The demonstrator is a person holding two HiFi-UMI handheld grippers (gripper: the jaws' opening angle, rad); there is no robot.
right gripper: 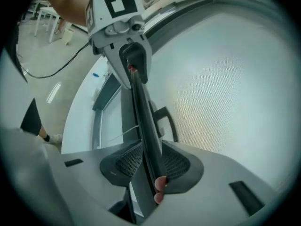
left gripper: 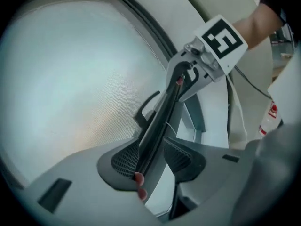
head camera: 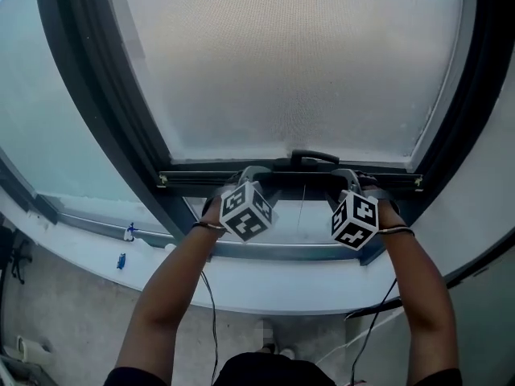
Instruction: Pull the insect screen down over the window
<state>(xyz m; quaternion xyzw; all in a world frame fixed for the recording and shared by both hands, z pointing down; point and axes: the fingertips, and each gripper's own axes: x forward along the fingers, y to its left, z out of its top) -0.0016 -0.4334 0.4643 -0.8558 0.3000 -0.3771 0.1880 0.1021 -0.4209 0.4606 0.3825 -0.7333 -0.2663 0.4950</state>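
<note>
The insect screen (head camera: 298,63) is a pale mesh that fills the dark window frame (head camera: 121,111). Its dark bottom bar (head camera: 290,173) hangs a little above the sill, with a small black handle (head camera: 314,158) at its middle. My left gripper (head camera: 245,172) is shut on the bar left of the handle, and my right gripper (head camera: 348,175) is shut on it right of the handle. In the left gripper view the bar (left gripper: 160,117) runs between the ribbed pads (left gripper: 124,160) of the left gripper (left gripper: 150,159). In the right gripper view the bar (right gripper: 143,117) sits between the right gripper (right gripper: 151,163) pads.
Below the bar lies an open gap down to the lower frame rail (head camera: 265,250) and the white sill (head camera: 265,289). A thin cord (head camera: 302,207) hangs from the bar. A small blue item (head camera: 121,260) rests on the sill's left. Cables (head camera: 211,304) trail under my arms.
</note>
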